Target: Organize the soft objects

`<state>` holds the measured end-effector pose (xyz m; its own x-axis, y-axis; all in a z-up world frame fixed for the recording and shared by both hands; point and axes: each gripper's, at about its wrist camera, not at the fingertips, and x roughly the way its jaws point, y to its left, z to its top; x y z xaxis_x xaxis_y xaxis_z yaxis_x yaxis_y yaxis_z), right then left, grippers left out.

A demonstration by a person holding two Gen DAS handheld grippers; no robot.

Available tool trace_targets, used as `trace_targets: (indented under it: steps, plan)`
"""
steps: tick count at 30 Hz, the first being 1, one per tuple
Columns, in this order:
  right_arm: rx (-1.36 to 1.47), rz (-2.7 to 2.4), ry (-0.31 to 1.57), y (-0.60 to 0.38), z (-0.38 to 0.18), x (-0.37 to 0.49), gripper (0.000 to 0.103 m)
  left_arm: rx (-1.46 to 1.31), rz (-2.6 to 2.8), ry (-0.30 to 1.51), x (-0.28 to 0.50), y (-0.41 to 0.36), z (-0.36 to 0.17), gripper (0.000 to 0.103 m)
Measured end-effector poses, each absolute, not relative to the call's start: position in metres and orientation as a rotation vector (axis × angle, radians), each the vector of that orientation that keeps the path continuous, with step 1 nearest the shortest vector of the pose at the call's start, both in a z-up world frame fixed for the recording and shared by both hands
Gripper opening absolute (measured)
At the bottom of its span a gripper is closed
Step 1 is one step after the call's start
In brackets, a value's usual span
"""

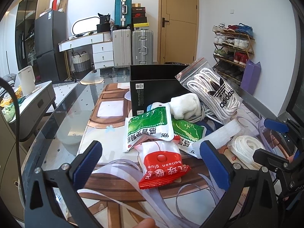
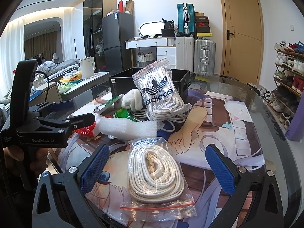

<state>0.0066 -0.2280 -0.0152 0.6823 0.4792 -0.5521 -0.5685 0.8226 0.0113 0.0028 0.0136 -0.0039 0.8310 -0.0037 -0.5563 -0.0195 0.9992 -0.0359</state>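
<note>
A pile of soft things lies on a printed mat in front of a black open box (image 1: 152, 87). My left gripper (image 1: 152, 163) is open, its jaws either side of a red balloon-glue packet (image 1: 161, 166). Behind the packet lie two green sachets (image 1: 150, 127), a white plush (image 1: 185, 106), a white foam piece (image 1: 216, 135) and an adidas bag of white laces (image 1: 214, 91). My right gripper (image 2: 157, 167) is open around a clear bag of cream laces (image 2: 155, 171). The adidas bag (image 2: 161, 93) leans on the box (image 2: 121, 79).
The mat (image 2: 237, 125) covers a glass table (image 2: 275, 152). A shoe rack (image 2: 288, 79) and a purple block (image 2: 298, 121) stand to the right. Suitcases (image 1: 133, 43), a white desk and a fridge stand behind. The left gripper's body (image 2: 47, 125) shows in the right wrist view.
</note>
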Motion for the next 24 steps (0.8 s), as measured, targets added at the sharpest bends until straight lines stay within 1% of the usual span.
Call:
trace_targets:
  steps: [24]
  plan:
    - [-0.165, 0.589, 0.580, -0.2289, -0.0180, 0.0085, 0.103, -0.026, 0.014, 0.601, 0.0048, 0.0106, -0.0052, 0.103]
